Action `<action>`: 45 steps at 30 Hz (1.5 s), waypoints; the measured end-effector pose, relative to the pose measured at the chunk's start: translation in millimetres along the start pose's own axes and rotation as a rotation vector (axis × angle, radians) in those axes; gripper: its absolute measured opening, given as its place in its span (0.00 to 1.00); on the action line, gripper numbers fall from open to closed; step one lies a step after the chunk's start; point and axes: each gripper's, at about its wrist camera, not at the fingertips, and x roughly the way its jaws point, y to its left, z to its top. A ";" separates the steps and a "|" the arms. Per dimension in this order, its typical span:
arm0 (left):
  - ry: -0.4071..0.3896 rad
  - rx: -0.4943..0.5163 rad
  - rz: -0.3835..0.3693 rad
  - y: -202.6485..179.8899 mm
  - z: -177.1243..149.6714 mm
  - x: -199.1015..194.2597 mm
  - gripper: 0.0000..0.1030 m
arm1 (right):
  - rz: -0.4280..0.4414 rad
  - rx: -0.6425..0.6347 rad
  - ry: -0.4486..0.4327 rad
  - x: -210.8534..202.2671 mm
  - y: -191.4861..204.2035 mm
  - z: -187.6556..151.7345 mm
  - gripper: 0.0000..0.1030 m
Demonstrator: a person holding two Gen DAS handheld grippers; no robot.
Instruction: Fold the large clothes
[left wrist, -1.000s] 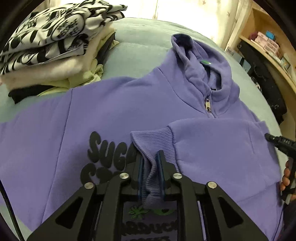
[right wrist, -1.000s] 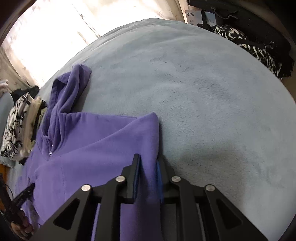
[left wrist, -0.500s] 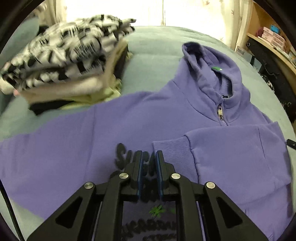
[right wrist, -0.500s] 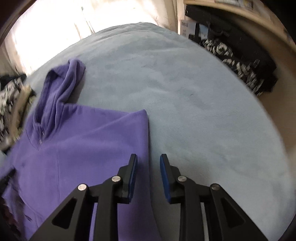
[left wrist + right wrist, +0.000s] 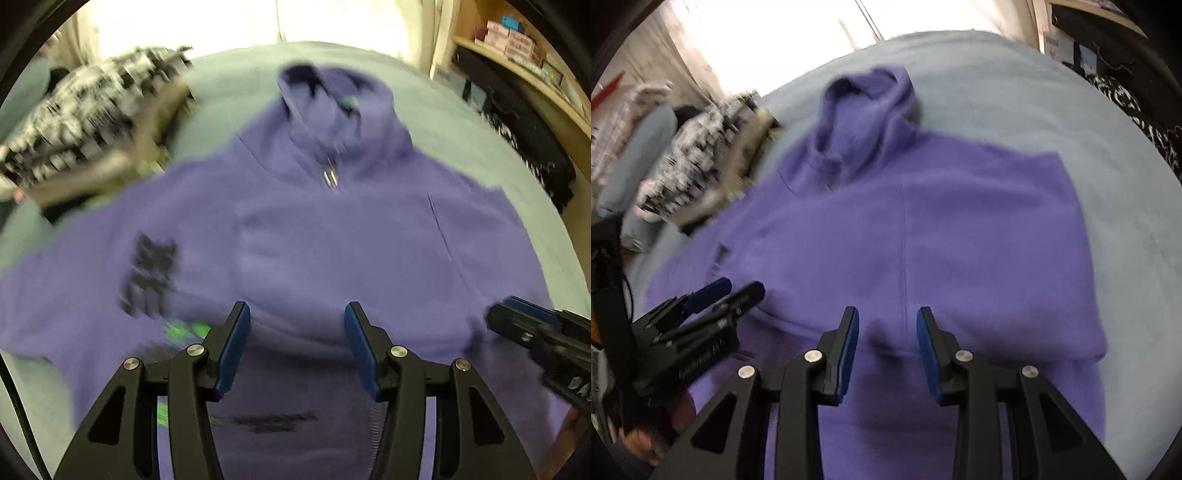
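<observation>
with both sets of jaws just opening and nothing between them, i see my left gripper [image 5: 297, 314] and right gripper [image 5: 887, 319] released above the purple hoodie [image 5: 332, 236], flat on the bed [image 5: 1052, 110].

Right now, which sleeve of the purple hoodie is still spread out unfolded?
The sleeve beside the stack of folded clothes; the other already lies folded across the hoodie chest.
</observation>
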 end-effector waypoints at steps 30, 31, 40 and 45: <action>-0.078 -0.012 0.011 4.6 -12.4 -31.1 0.50 | -0.263 0.085 0.007 -17.8 -51.7 -22.8 0.43; -0.083 -0.010 0.010 4.7 -13.9 -38.0 0.50 | -0.256 0.084 -0.001 -22.9 -47.4 -25.5 0.43; -0.137 -0.040 0.006 23.8 -46.8 -115.2 0.55 | -0.128 0.180 -0.147 -86.1 -12.4 -67.5 0.43; -0.167 -0.055 0.017 42.7 -70.3 -152.9 0.56 | -0.119 0.208 -0.202 -114.6 4.4 -91.2 0.43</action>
